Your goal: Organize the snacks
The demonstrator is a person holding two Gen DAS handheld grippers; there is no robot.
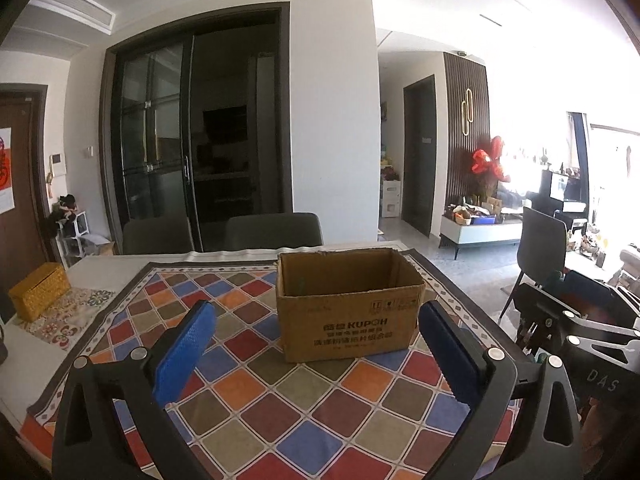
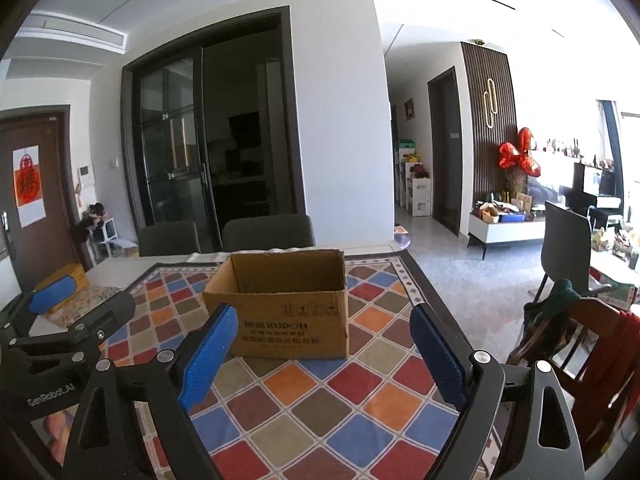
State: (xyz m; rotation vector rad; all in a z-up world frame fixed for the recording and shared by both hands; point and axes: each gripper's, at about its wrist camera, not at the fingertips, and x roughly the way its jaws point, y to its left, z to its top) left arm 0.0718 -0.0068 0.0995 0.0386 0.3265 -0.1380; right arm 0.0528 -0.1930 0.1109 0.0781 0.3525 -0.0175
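Note:
An open brown cardboard box (image 1: 348,312) printed KUPOH stands upright on a table with a colourful diamond-patterned cloth (image 1: 280,408). It also shows in the right wrist view (image 2: 288,316); what shows of its inside looks empty. My left gripper (image 1: 318,344) is open and empty, held above the cloth just in front of the box. My right gripper (image 2: 324,354) is open and empty, also in front of the box. The left gripper's body (image 2: 60,328) shows at the left of the right wrist view. No snacks are in view.
A yellow woven box (image 1: 38,294) sits at the table's far left on a patterned mat. Two dark chairs (image 1: 272,230) stand behind the table. A wooden chair (image 2: 592,352) with clothes stands at the right, a dark chair (image 2: 568,240) beyond it.

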